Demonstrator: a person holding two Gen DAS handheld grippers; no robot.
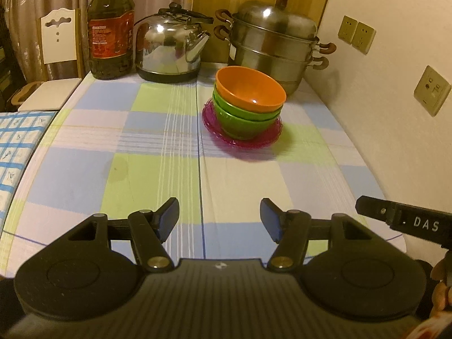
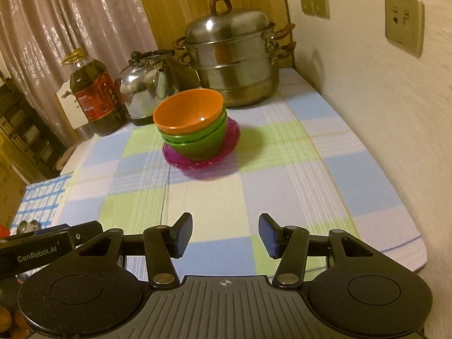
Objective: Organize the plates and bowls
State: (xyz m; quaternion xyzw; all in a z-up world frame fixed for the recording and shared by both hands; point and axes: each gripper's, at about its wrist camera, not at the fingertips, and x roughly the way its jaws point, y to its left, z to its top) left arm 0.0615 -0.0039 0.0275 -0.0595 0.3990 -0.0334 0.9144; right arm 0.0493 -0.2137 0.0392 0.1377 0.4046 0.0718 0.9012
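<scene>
With bowls nested, orange bowl topmost on the magenta plate, both grippers' jaws apart, the left gripper and right gripper seem finished or awaiting another dish.

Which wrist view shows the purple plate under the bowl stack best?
Left wrist: the purple plate shows most of its rim around the green bowls. In the right wrist view the stack leans over it, leaving mostly the near and left rim visible.

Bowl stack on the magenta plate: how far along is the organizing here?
Looks done: orange bowl nests in the green bowls on the magenta plate. Nothing in hand: left gripper and right gripper are open, short of the stack. Nothing loose shows.
</scene>
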